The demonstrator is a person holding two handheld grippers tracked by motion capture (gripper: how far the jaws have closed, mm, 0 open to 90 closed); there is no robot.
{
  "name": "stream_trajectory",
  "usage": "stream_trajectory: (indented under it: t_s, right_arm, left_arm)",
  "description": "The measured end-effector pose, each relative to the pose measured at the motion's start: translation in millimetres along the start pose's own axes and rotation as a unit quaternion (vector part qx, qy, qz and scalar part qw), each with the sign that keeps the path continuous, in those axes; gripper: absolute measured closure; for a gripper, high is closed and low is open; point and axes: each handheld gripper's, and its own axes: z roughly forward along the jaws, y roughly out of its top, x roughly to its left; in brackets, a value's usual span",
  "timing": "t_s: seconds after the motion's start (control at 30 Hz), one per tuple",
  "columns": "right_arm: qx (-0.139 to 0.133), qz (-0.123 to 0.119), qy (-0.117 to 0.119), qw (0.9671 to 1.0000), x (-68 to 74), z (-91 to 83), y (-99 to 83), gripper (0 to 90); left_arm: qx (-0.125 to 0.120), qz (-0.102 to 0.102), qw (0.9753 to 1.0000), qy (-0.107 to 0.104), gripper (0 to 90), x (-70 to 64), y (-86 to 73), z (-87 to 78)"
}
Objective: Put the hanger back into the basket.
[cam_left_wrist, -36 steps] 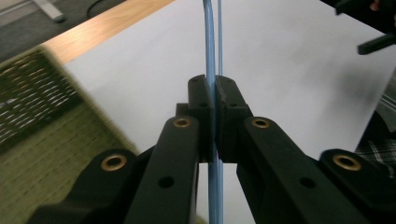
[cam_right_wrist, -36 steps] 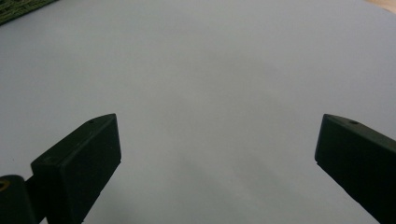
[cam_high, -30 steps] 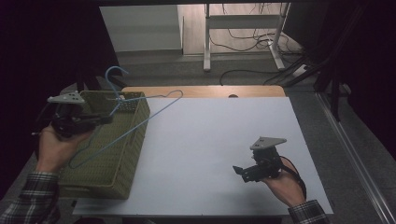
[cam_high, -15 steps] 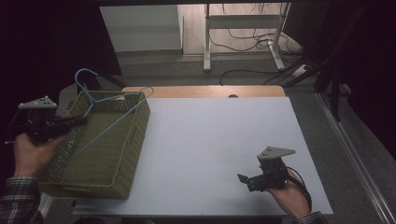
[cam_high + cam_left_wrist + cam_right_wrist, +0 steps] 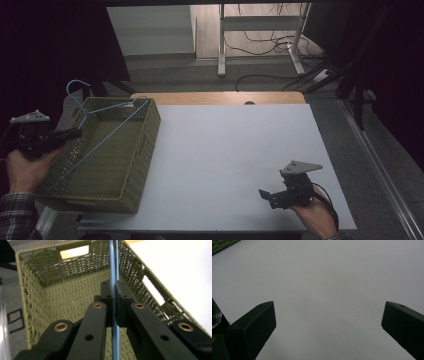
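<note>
Nearest the person, the right gripper [image 5: 265, 196] rests low over the bare white table [image 5: 240, 150], its jaws spread wide with nothing between them, well apart from the work. At the left edge, the left gripper [image 5: 75, 133] is clamped on the thin blue wire of a hanger [image 5: 102, 142]; in the left gripper view the wire [image 5: 113, 277] runs straight out between the closed pads. The hanger lies tilted over the green basket [image 5: 137, 165], its long axis running from the near-left corner up to the far rim, hook [image 5: 75, 90] poking out beyond the far-left corner. The left hand alone is placed to lower it; the likely move is down into the basket.
</note>
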Motion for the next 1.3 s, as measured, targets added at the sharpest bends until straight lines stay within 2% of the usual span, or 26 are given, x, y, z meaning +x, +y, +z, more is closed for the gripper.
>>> stream_trajectory:
  t_s: [0.23, 0.67, 0.87, 1.0, 1.07, 1.2, 1.3]
  right_arm:
    - [0.005, 0.000, 0.003, 1.0000, -0.4, 0.9, -3.0, 0.0]
    - [0.010, -0.002, 0.007, 0.9999, 0.5, 2.9, -4.3, 0.0]
    - [0.012, -0.003, 0.008, 0.9999, 0.5, 3.4, -4.7, 0.0]
    - [0.014, -0.002, 0.007, 0.9999, 0.4, 4.0, -5.1, 0.0]
    - [0.015, -0.003, 0.008, 0.9999, 0.5, 4.4, -5.4, 0.0]
    - [0.017, -0.005, 0.010, 0.9998, 0.8, 5.0, -5.6, 0.0]
    - [0.018, -0.005, 0.009, 0.9998, 1.3, 5.4, -5.7, 0.0]
  left_arm:
    - [0.012, -0.005, 0.9999, -0.006, 87.2, 4.2, -11.6, 14.2]
    - [0.042, -0.009, 0.9990, -0.011, 87.1, 3.5, -26.8, 40.1]
    - [0.067, -0.017, 0.9975, -0.014, 87.1, 3.5, -32.2, 52.1]
    - [0.082, -0.013, 0.9964, -0.018, 86.9, 2.3, -35.2, 58.4]
    - [0.098, -0.002, 0.9951, -0.008, 86.8, 0.7, -36.3, 61.6]
    - [0.122, -0.001, 0.9926, 0.004, 85.9, 1.1, -38.3, 66.2]
    - [0.137, 0.009, 0.9902, 0.025, 83.1, -0.2, -39.6, 68.5]
